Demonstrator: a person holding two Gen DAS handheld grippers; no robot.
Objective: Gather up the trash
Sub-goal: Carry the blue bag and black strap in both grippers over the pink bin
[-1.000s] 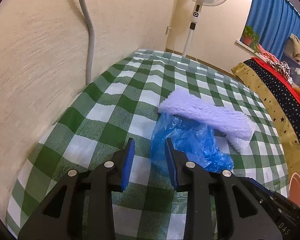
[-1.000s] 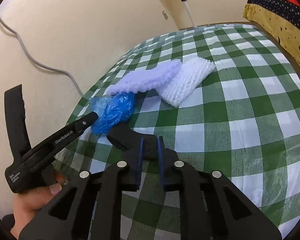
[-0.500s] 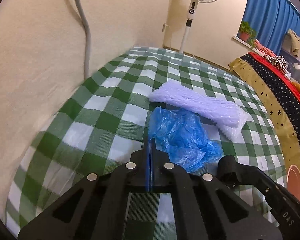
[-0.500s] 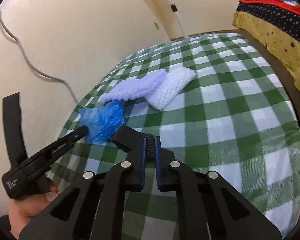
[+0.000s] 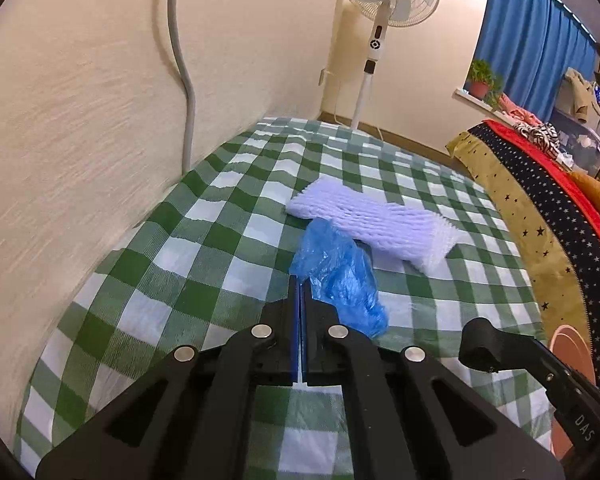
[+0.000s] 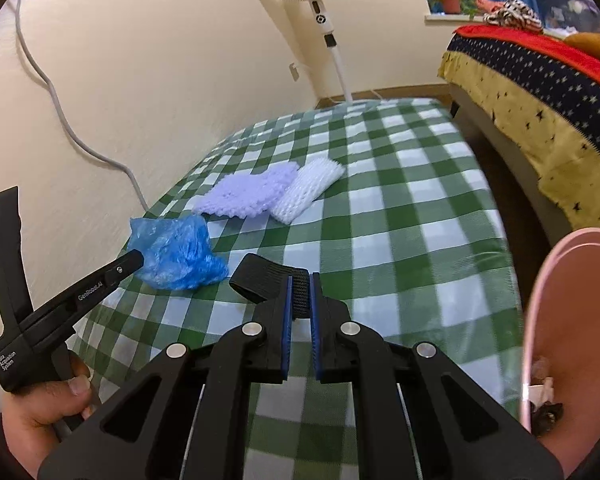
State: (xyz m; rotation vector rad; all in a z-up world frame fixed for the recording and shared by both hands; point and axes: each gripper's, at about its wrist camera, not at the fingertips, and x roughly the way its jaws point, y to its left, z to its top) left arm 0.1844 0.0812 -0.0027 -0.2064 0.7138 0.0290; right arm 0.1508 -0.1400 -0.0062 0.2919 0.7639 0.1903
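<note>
My left gripper (image 5: 301, 284) is shut on an edge of a crumpled blue plastic bag (image 5: 340, 280), which hangs from its tips just above the green checked tablecloth (image 5: 228, 256). The bag (image 6: 176, 252) and the left gripper (image 6: 134, 260) also show in the right wrist view. My right gripper (image 6: 299, 280) is shut on a black woven strap (image 6: 268, 280). A lilac foam net (image 5: 364, 224) lies on a white foam net (image 5: 440, 248) beyond the bag; both show in the right wrist view, lilac (image 6: 248, 194) and white (image 6: 308, 192).
A pink bin (image 6: 572, 332) with some scraps inside stands at the table's right edge. A wall with a grey cable (image 5: 180, 60) runs along the left. A standing fan (image 5: 384, 8) and a bed with a starry cover (image 5: 540, 208) lie beyond.
My left gripper closed on the blue bag's edge and lifted it slightly. Both grippers pulled back and up, and the pink bin came into the right wrist view.
</note>
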